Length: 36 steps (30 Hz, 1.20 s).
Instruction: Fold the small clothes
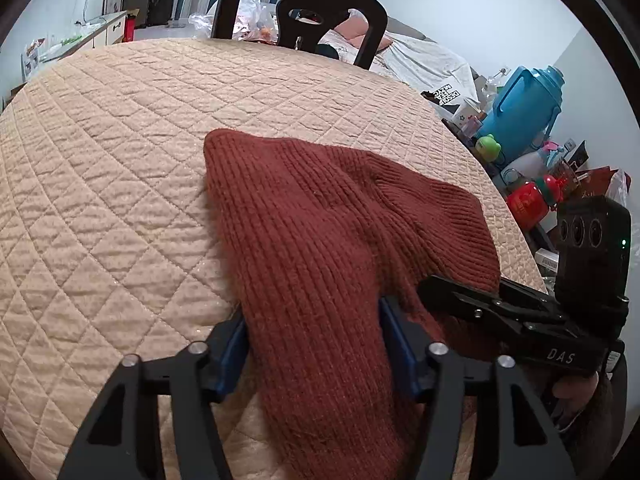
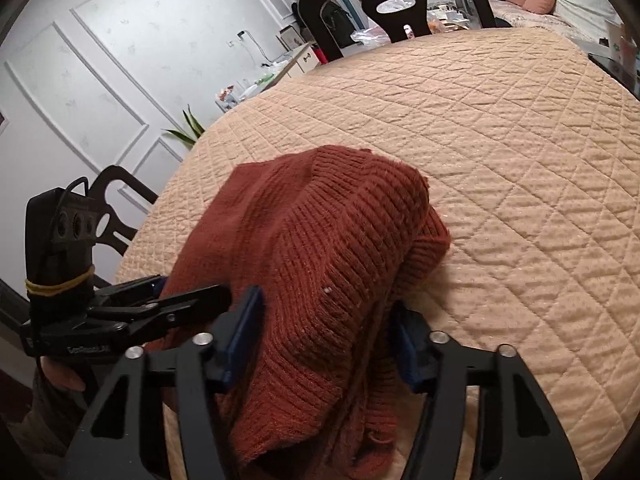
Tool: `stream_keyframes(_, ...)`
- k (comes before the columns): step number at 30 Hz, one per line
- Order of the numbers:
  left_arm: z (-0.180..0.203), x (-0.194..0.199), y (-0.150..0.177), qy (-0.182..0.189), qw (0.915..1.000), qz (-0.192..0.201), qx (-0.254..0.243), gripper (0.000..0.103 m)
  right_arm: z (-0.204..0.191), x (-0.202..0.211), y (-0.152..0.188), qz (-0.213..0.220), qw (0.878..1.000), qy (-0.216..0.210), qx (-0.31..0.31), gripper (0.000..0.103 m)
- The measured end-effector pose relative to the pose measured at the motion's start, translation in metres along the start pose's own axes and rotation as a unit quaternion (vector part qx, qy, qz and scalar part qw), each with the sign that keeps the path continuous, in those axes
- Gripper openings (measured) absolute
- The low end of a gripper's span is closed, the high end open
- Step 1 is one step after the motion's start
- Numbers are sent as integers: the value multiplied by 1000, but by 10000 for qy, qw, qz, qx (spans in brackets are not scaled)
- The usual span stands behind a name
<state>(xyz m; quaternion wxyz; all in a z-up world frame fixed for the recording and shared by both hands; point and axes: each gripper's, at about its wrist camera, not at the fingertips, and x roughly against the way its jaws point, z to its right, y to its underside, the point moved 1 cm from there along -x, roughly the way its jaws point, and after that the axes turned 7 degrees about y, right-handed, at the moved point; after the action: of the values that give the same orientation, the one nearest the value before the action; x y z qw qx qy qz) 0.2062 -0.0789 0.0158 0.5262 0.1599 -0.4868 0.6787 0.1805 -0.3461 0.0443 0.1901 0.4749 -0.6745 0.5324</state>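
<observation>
Rust-red ribbed knit garment (image 1: 320, 220) lies bunched on the quilted beige table cover (image 1: 100, 160), near edge. Left gripper (image 1: 314, 344) and right gripper (image 2: 324, 332) each clamp a thick wad. Risk: layers slip unevenly w/ lifting, fold skews.

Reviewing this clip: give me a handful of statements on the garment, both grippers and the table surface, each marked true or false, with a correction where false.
1. The garment is a rust-red ribbed knit. True.
2. The left gripper has knit fabric between its blue pads. True.
3. The right gripper hangs empty above the table. False: the knit fills the gap between its pads too.
4. The table is bare wood. False: a beige quilted cover lies over it.
5. The garment lies flat and neatly folded. False: it is bunched and lifted at the near end by both grippers.
6. A dark chair stands at the far edge of the table. True.
</observation>
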Motion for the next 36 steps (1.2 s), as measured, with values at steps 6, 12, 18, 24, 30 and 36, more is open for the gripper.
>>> stream_keyframes(6, 5, 11, -3, -28, 9999, 80, -116, 44, -16, 7, -1, 171, 9998, 34, 68, 36)
stream_keyframes(12, -6, 41, -5, -26, 9994, 318, -113, 43, -43, 17, -3, 318, 9993, -64, 203, 34)
stream_keyframes(18, -27, 81, -1, -189, 9984, 525, -109, 43, -82, 15, -6, 339, 9985, -292, 321, 34)
stream_keyframes(24, -63, 122, 7, -475, 9960, 750, 27, 44, -133, 1, -5, 301, 9970, -453, 558, 34)
stream_keyframes(30, -104, 156, 16, -799, 9929, 868, 174, 44, -182, -24, -2, 202, 9949, -748, 649, 34)
stream_keyframes(36, -140, 176, 23, -1032, 9897, 946, 306, 45, -220, -50, 1, 90, 9922, -986, 753, 34)
